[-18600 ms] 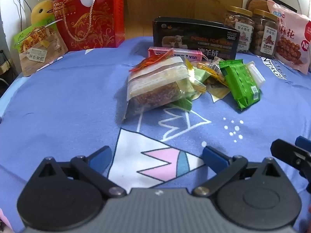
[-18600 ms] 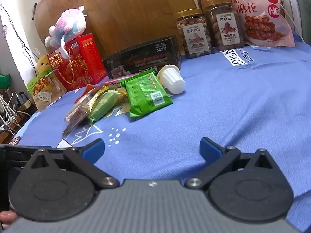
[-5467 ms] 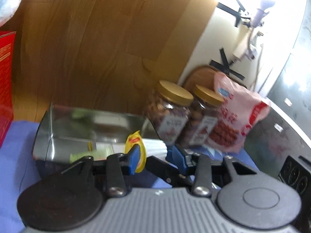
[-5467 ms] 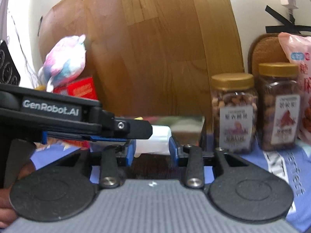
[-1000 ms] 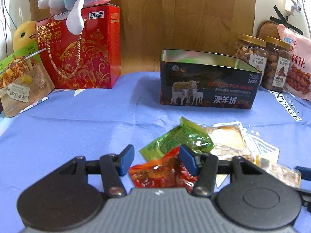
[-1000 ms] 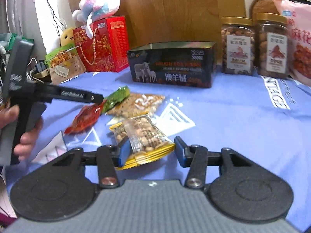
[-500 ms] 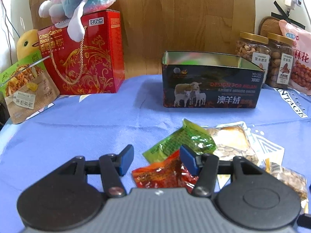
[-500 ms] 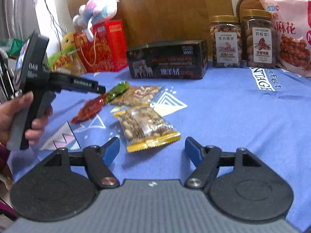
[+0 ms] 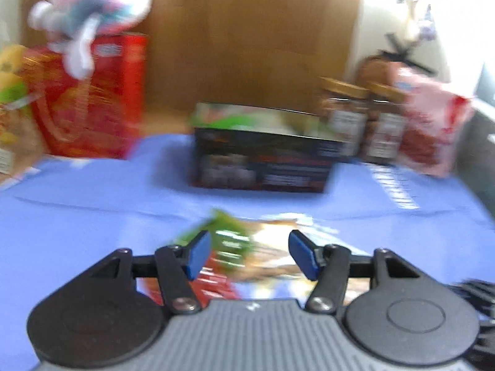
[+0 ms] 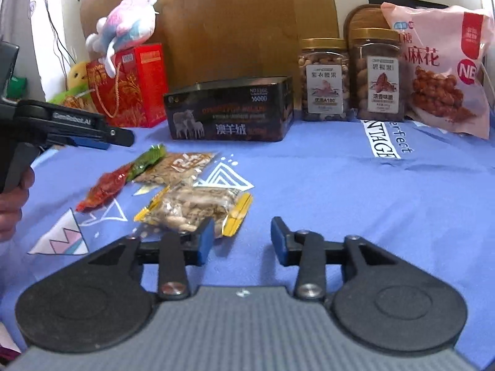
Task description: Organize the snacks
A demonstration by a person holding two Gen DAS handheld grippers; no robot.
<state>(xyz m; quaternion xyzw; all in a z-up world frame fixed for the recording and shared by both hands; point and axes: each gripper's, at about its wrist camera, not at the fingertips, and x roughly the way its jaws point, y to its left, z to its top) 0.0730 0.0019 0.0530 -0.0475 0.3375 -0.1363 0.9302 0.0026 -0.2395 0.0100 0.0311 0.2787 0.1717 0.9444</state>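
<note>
An open black tin (image 10: pixel 229 113) stands at the back of the blue cloth, with packets inside it in the blurred left wrist view (image 9: pixel 263 157). Loose on the cloth lie a red packet (image 10: pixel 103 190), a green packet (image 10: pixel 148 157), a clear seed packet (image 10: pixel 182 167) and a yellow-edged peanut packet (image 10: pixel 195 207). My left gripper (image 9: pixel 247 255) is open and empty above the red and green packets (image 9: pixel 230 241); it also shows in the right wrist view (image 10: pixel 102 139). My right gripper (image 10: pixel 243 239) is open and empty, just right of the peanut packet.
Two nut jars (image 10: pixel 351 80) and a pink snack bag (image 10: pixel 442 71) stand at the back right. A red gift box (image 10: pixel 133 86) with a plush toy (image 10: pixel 123 34) on it stands at the back left. A wooden board leans behind.
My right gripper has let go of the peanut packet, which now lies on the cloth, and has shifted right. My left gripper has risen above the red and green packets; its view is motion-blurred.
</note>
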